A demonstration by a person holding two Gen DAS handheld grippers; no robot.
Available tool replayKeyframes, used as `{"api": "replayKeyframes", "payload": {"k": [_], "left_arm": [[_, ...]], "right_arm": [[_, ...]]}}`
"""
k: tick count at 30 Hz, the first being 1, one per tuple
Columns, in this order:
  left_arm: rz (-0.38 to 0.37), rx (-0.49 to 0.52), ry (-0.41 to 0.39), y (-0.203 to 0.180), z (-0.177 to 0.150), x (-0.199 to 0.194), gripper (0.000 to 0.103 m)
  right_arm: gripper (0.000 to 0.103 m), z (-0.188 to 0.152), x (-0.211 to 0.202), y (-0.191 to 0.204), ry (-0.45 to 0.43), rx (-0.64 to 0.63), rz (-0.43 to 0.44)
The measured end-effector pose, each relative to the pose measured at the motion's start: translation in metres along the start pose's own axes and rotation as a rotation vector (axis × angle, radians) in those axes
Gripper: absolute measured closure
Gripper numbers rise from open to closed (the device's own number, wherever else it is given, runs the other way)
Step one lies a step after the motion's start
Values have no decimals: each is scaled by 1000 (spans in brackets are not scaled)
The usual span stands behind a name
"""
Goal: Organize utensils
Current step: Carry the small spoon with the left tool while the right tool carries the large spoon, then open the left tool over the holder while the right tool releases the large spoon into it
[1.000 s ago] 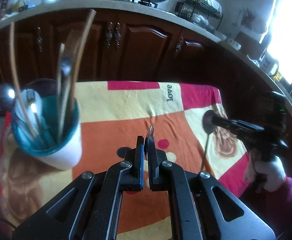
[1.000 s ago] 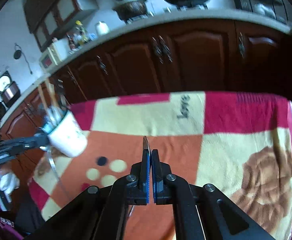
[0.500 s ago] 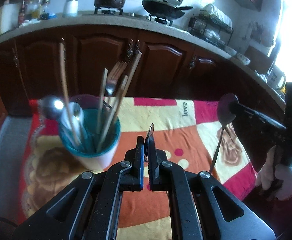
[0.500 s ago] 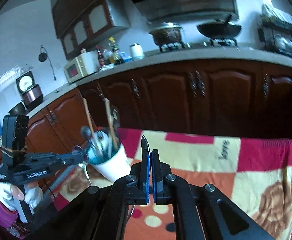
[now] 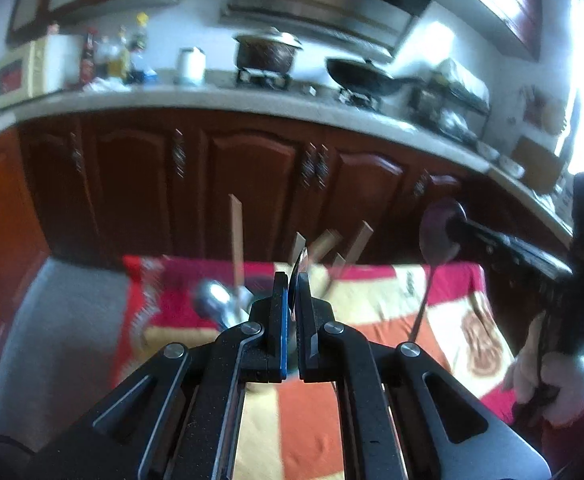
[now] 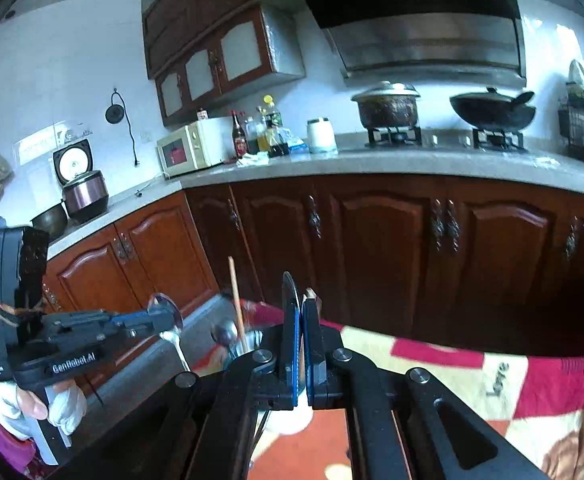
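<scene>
my left gripper (image 5: 291,280) and right gripper (image 6: 299,304) each pinch a spoon, the left spoon (image 6: 167,322) and the right spoon (image 5: 438,240), above the cloth (image 5: 376,308). the utensil cup (image 6: 248,340) stands on the cloth just beyond both. cabinets (image 6: 372,236) lie far behind, under the counter (image 6: 372,160).

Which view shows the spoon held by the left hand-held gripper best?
The right wrist view: the spoon shows side-on, bowl up and handle hanging, clamped in the left hand-held gripper. The left wrist view shows only its thin edge between its own fingers.
</scene>
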State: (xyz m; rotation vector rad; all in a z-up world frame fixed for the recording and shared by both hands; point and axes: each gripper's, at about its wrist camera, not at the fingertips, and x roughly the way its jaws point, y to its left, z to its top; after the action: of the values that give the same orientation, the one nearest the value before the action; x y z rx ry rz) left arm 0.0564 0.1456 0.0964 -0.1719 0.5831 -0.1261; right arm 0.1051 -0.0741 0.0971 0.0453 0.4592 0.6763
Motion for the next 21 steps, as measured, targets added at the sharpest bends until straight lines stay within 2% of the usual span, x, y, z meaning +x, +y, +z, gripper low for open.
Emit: {"api": "replayKeyframes", "payload": {"k": [4, 9, 13, 21], "left_arm": [[57, -10, -36, 20, 16, 4, 101], [131, -8, -64, 33, 20, 20, 101], [194, 18, -97, 37, 17, 34, 101], [263, 88, -98, 31, -4, 56, 101]], "right_arm": [[102, 12, 21, 14, -18, -27, -12], [102, 14, 48, 27, -35, -83, -68], [102, 5, 70, 36, -45, -124, -109], [102, -23, 102, 36, -20, -138, -138]]}}
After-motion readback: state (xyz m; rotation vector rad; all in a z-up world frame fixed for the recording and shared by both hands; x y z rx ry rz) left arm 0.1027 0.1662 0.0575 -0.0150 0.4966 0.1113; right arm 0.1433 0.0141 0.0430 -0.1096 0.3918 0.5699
